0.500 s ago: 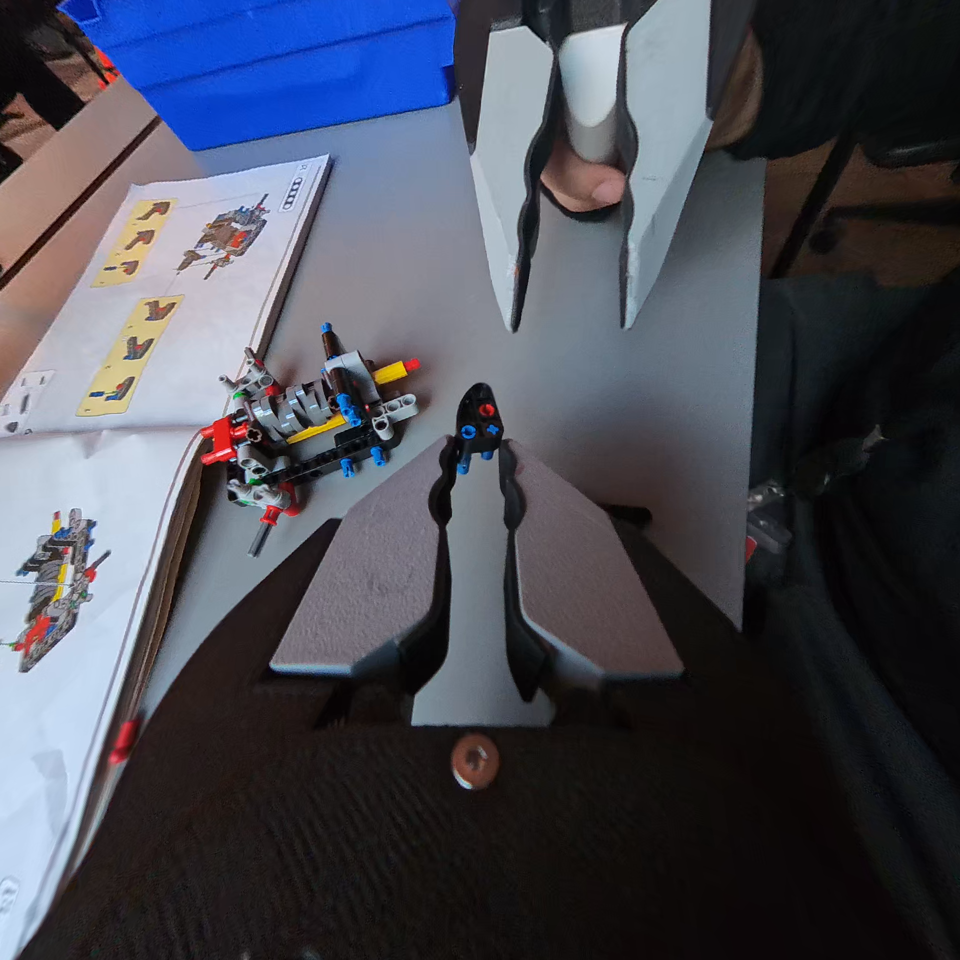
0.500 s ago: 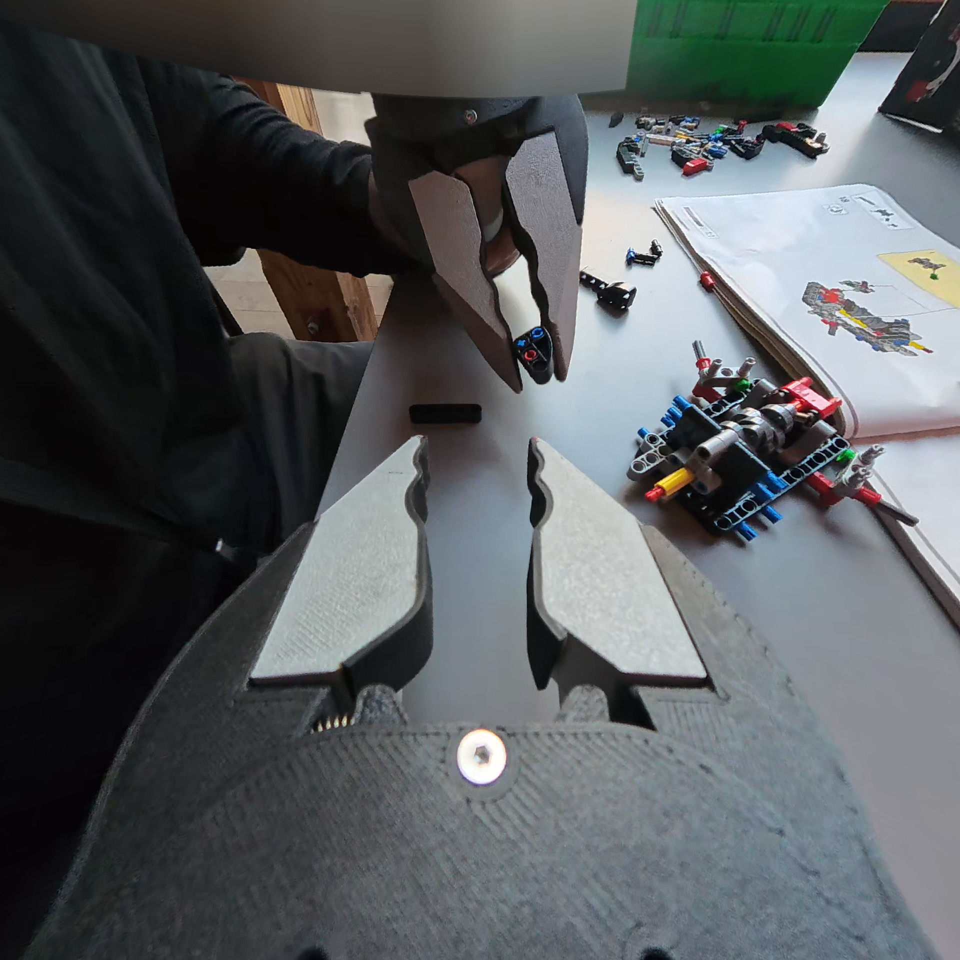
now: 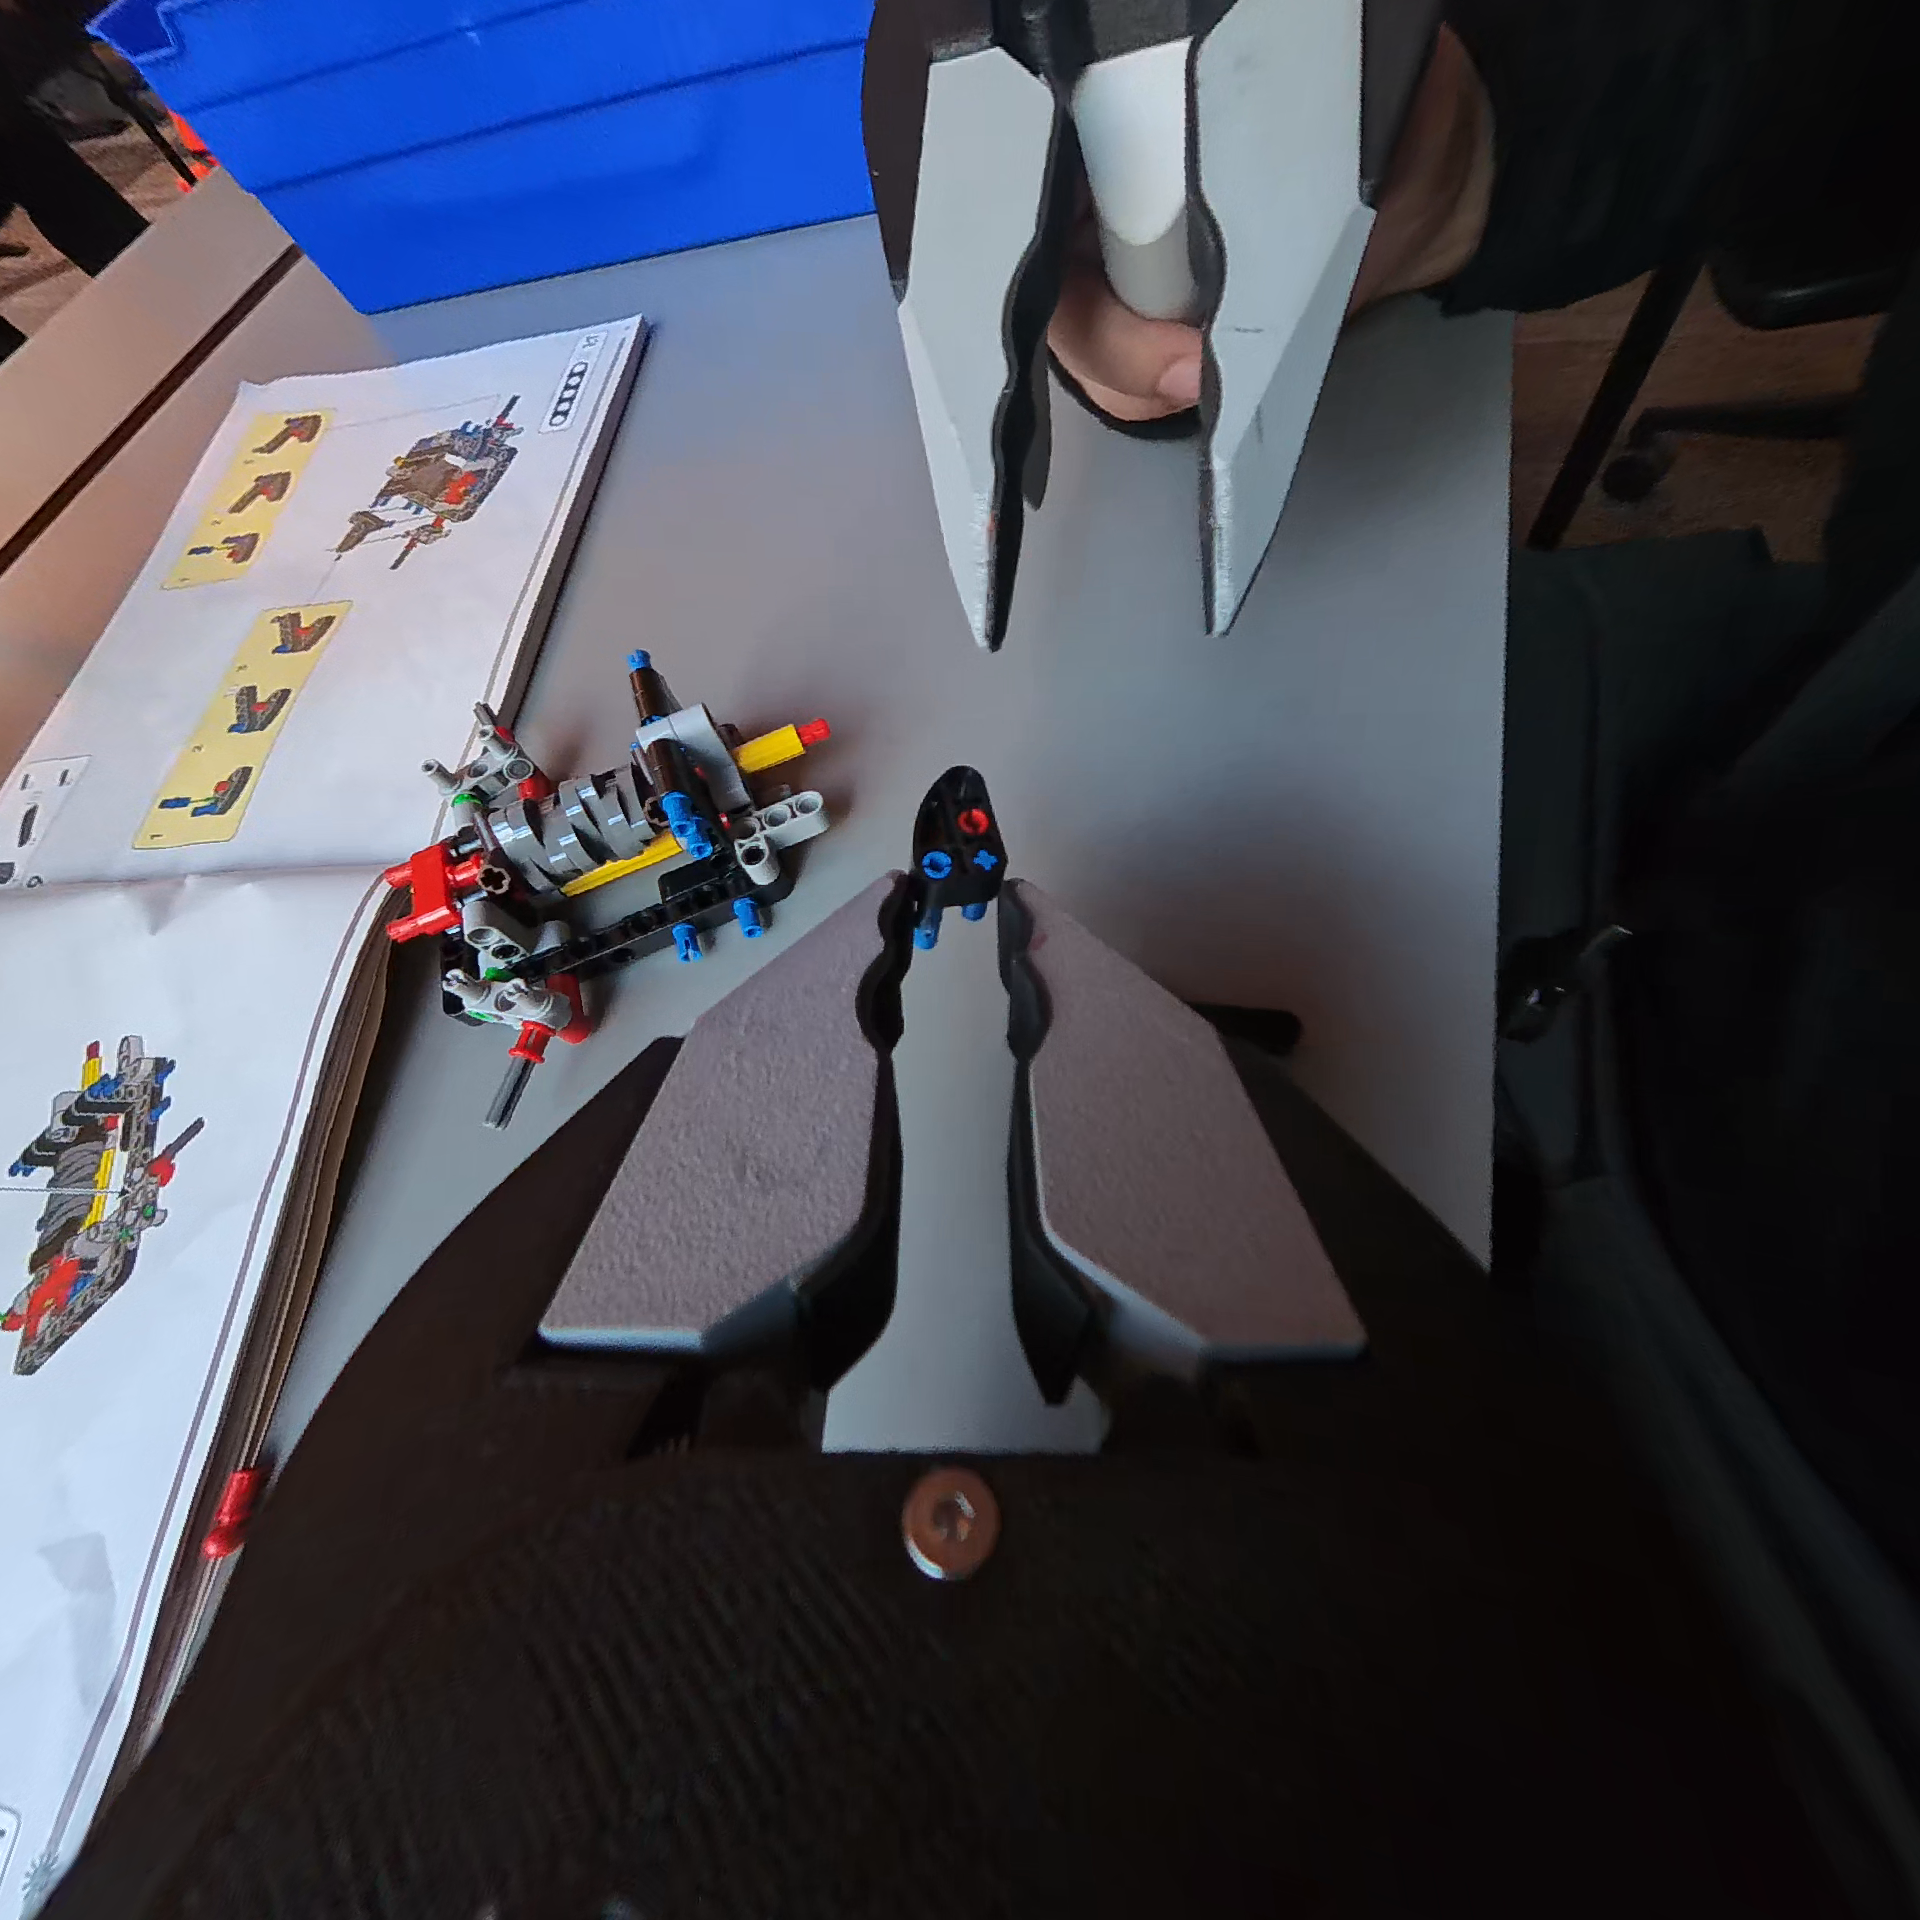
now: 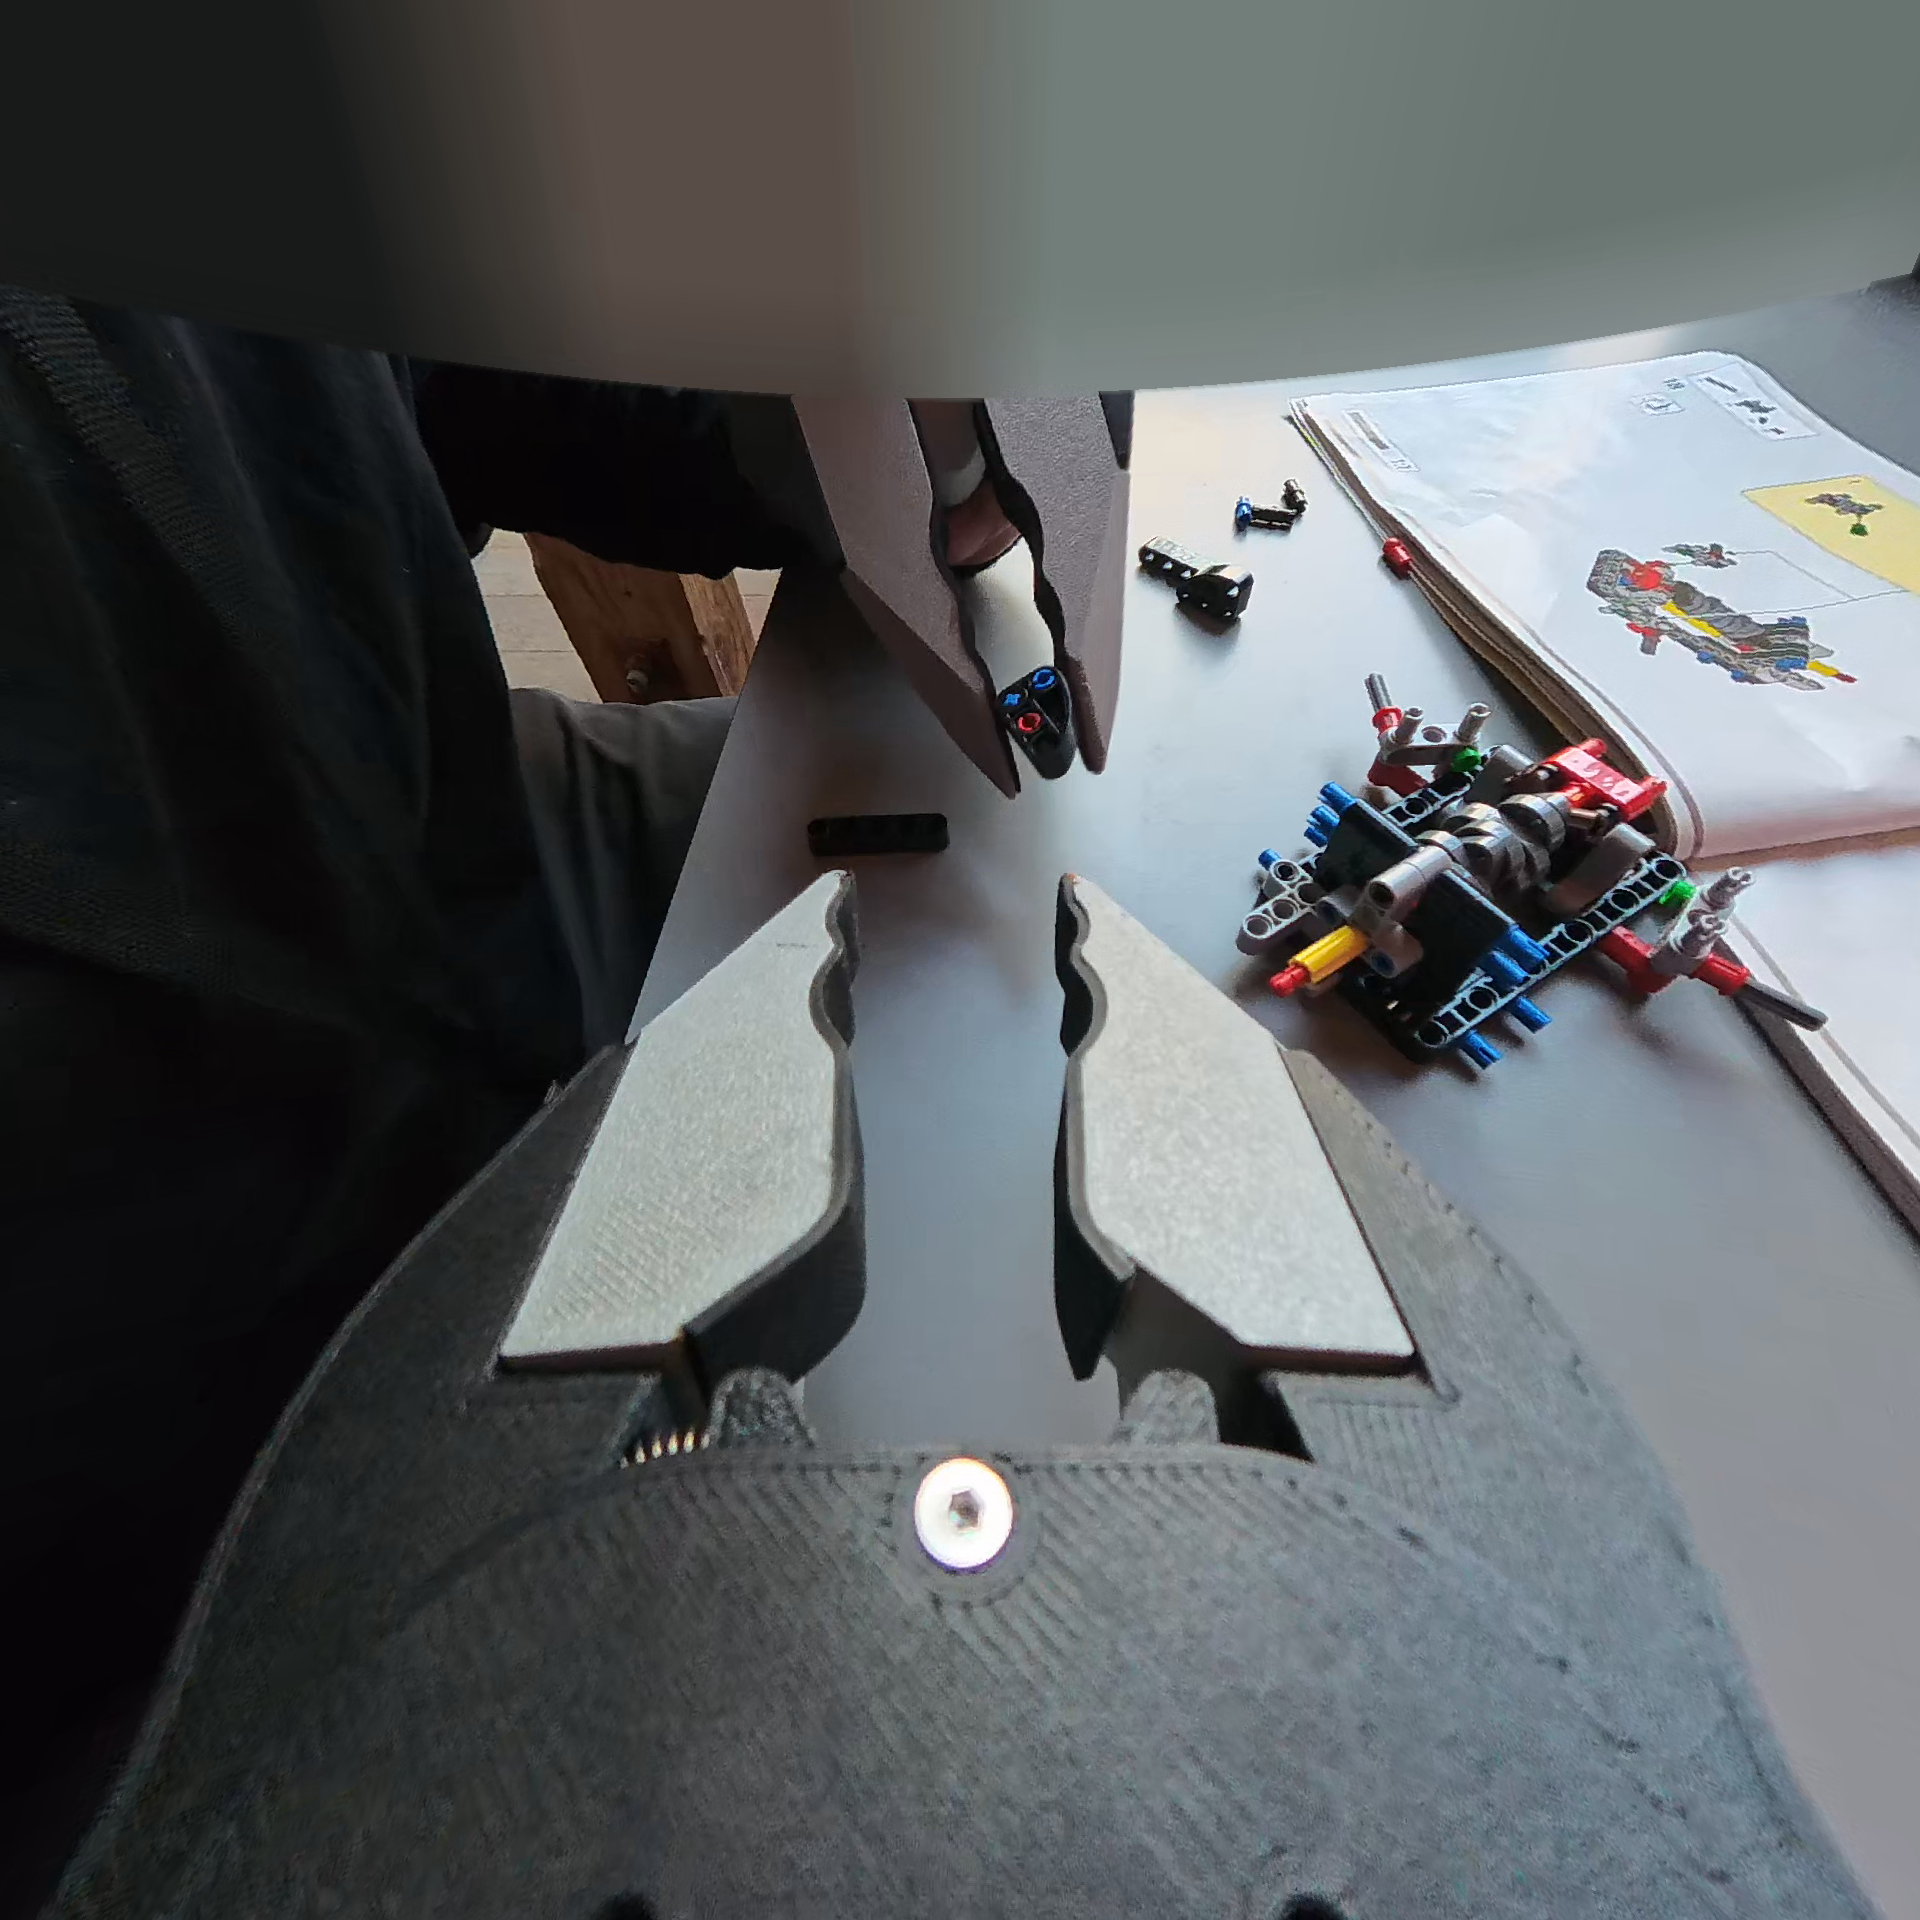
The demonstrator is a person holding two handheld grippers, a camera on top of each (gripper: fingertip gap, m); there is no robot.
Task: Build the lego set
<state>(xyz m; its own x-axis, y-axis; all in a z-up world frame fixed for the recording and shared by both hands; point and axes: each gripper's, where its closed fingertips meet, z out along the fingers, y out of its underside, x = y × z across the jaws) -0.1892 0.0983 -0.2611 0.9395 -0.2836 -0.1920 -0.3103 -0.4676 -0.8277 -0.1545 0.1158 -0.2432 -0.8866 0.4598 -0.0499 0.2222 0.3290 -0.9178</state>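
A small black piece (image 3: 958, 844), fitted with blue and red pins, is pinched at the tips of the left gripper (image 3: 954, 896) and held just above the grey table (image 3: 1299, 831), while the right gripper (image 4: 958, 883) is kept spread and empty opposite it. The half-built model (image 3: 613, 862) is seen lying on the table beside the open instruction booklet (image 3: 343, 582), near the held piece but apart from it. A flat black beam (image 4: 878, 834) is left on the table close to the right gripper, and a few loose parts (image 4: 1200, 582) are scattered farther off; a blue bin (image 3: 499, 135) stands at the far edge. The piece is judged light, stiff and smooth, so it could twist or slip in a narrow pinch; it is best taken by its flat black sides, clear of the pins. The model looks rigid but loosely pinned, and is best steadied by its long black frame.
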